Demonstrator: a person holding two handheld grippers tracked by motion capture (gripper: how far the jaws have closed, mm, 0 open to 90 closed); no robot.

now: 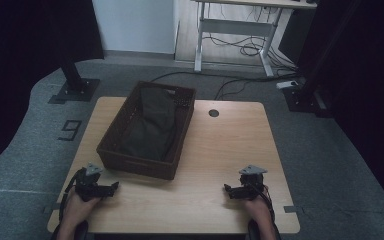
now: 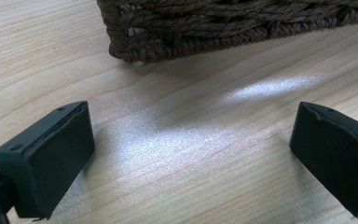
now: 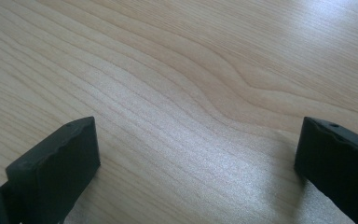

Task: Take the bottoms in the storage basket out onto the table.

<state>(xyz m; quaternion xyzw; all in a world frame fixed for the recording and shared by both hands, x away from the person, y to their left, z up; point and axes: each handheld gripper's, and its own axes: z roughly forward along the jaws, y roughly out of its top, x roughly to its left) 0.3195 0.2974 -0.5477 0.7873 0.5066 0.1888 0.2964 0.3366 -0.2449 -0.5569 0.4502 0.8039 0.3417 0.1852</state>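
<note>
On table | left tool agape near basket | right tool agape, empty

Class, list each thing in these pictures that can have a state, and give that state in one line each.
Left gripper: open, empty, low at the table's near left, pointing toward the basket.
Right gripper: open, empty, low at the table's near right.
Woven basket: upright on the table, no lid.
Dark cloth: lying crumpled inside the basket.
Wooden table: bare apart from the basket.
</note>
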